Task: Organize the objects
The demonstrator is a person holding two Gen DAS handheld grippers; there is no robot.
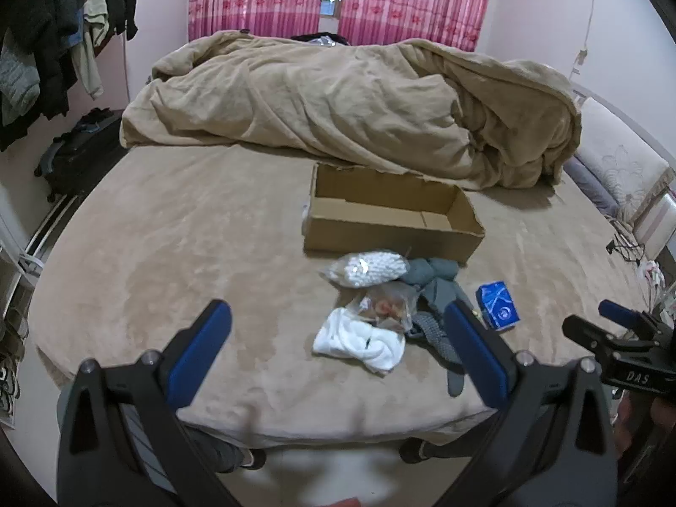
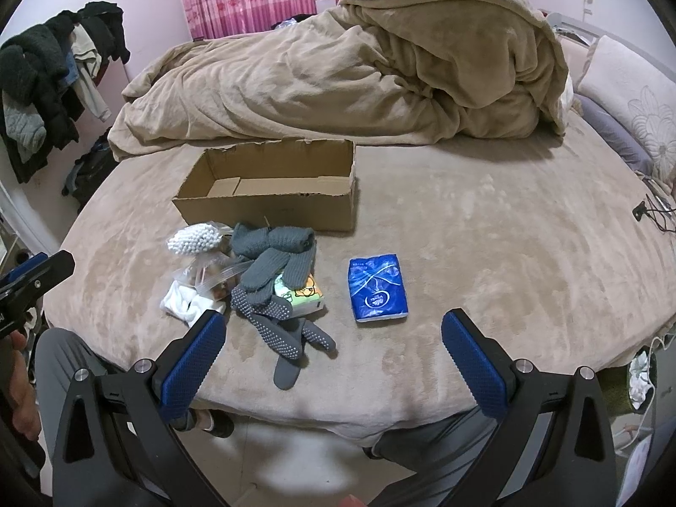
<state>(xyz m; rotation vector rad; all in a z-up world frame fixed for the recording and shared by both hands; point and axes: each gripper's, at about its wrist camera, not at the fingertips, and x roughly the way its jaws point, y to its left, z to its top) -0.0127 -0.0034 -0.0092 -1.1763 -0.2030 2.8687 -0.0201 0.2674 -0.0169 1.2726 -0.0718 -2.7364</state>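
Tissue pack (image 2: 378, 289) lies ahead between right gripper's (image 2: 333, 333) spread jaws.

The left gripper (image 1: 338, 329) fills the lower part of its own view, its two blue-padded fingers (image 1: 200, 352) spread wide with nothing between them. The right gripper (image 2: 333, 333) sits the same way at the bottom of its view, jaws wide apart and empty. Each gripper also shows at the other view's edge: the right one at lower right, the left one at lower left, with a bare hand (image 2: 19, 384) below it.
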